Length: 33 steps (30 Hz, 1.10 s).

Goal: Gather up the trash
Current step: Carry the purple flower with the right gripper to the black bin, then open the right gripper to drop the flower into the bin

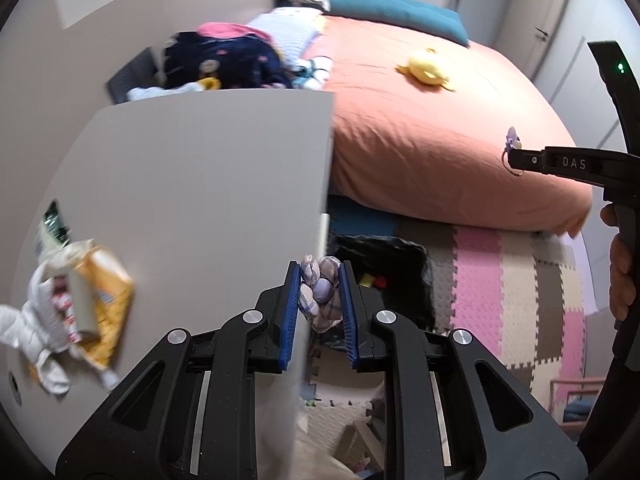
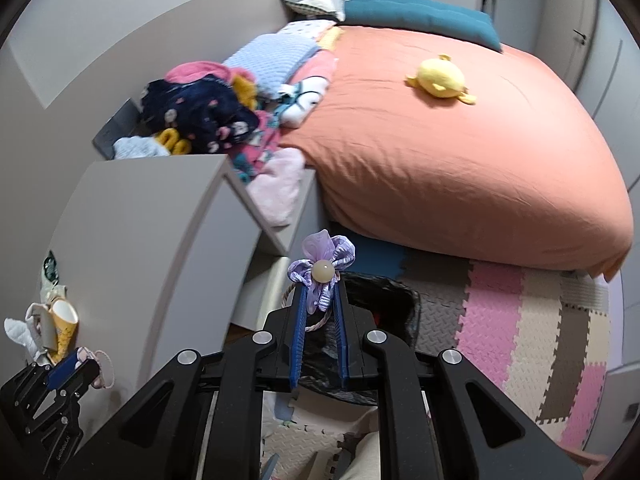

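My left gripper (image 1: pixel 320 280) is shut on a plaid fabric hair tie (image 1: pixel 320 294) with a lilac bead, held over the right edge of the grey tabletop (image 1: pixel 200 168). My right gripper (image 2: pixel 320 300) is shut on a purple ribbon-flower hair tie (image 2: pixel 322 270) with a pearl bead, above a black-lined trash bin (image 2: pixel 384 312). The bin also shows in the left wrist view (image 1: pixel 380 272). A pile of trash (image 1: pixel 76 312), a yellow wrapper, white tissue and a green packet, lies on the table's left side; it shows in the right wrist view (image 2: pixel 52 324) too.
A bed with an orange cover (image 2: pixel 460 160) and a yellow plush (image 2: pixel 440 78) fills the right. Clothes are heaped in a box (image 2: pixel 200 120) behind the table. Pink, beige and grey foam mats (image 2: pixel 520 332) cover the floor.
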Each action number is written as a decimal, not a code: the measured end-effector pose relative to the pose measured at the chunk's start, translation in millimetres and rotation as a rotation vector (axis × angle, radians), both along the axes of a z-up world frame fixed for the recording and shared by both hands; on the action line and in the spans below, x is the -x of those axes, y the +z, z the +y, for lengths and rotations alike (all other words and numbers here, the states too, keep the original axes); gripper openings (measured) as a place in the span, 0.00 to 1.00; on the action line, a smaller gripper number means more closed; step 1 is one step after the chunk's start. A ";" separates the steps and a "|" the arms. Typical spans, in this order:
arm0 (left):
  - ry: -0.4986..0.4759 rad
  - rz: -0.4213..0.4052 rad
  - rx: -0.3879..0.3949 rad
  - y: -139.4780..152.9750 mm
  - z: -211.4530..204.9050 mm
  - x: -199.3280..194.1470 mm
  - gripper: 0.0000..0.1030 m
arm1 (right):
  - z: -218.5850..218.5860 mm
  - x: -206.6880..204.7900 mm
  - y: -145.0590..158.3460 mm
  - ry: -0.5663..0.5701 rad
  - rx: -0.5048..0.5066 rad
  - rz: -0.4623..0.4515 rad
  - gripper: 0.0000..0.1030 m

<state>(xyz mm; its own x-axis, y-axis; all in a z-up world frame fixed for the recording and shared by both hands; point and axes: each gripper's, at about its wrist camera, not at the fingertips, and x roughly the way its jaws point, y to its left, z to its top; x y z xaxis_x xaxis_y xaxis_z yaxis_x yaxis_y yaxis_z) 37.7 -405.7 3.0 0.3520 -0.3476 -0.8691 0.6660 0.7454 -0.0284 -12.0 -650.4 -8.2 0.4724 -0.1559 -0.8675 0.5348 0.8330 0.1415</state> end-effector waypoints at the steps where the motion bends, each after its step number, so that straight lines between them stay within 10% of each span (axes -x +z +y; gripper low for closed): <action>1: -0.014 0.006 -0.003 -1.8 -7.9 1.1 0.19 | -4.6 3.1 -1.5 -0.009 -0.001 0.002 0.14; 22: -0.177 0.104 -0.083 -34.5 -104.0 15.5 0.19 | -55.2 28.8 -28.8 -0.109 -0.037 0.047 0.16; 25: -0.181 0.120 -0.121 -45.6 -111.4 14.7 0.33 | -61.8 23.2 -37.9 -0.115 -0.067 0.073 0.43; 27: -0.159 0.114 -0.134 -48.5 -113.7 12.9 0.90 | -65.0 21.1 -38.6 -0.132 -0.048 0.080 0.56; 33: -0.126 0.084 -0.121 -44.3 -112.4 3.4 0.94 | -66.9 18.8 -31.9 -0.159 0.026 0.085 0.60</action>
<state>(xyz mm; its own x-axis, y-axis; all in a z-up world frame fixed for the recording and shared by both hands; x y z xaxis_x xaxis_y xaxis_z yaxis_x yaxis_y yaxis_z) 34.2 -518.0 -41.3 0.2372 -0.2751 -0.9317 0.7532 0.6578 -0.0025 -30.8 -717.4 -40.0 0.3648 -0.2457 -0.8981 0.6689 0.7401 0.0693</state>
